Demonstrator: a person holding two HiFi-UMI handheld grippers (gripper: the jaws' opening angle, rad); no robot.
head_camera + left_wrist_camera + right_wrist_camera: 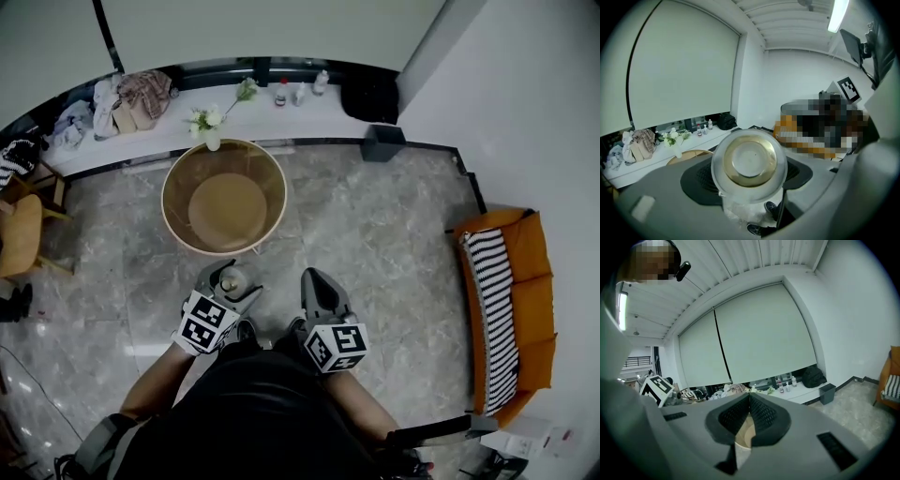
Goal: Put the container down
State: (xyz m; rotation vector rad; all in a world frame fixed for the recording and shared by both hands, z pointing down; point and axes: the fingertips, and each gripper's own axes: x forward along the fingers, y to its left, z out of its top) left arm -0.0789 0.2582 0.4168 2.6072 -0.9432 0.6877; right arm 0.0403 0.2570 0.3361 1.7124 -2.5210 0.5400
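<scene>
clear round container [749, 161] pinched in left gripper [230, 280], over bare floor [375, 234], short of the round table [174, 192]. right gripper [749, 414] pressed together, empty. probably drops and rolls if let go here.

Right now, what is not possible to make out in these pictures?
- Contents of the container: left gripper view shows only its round end; head view, too small.
- Labels on the bottles: too small, all views.
- Heap on the ledge: head view, items too small to tell apart.
</scene>
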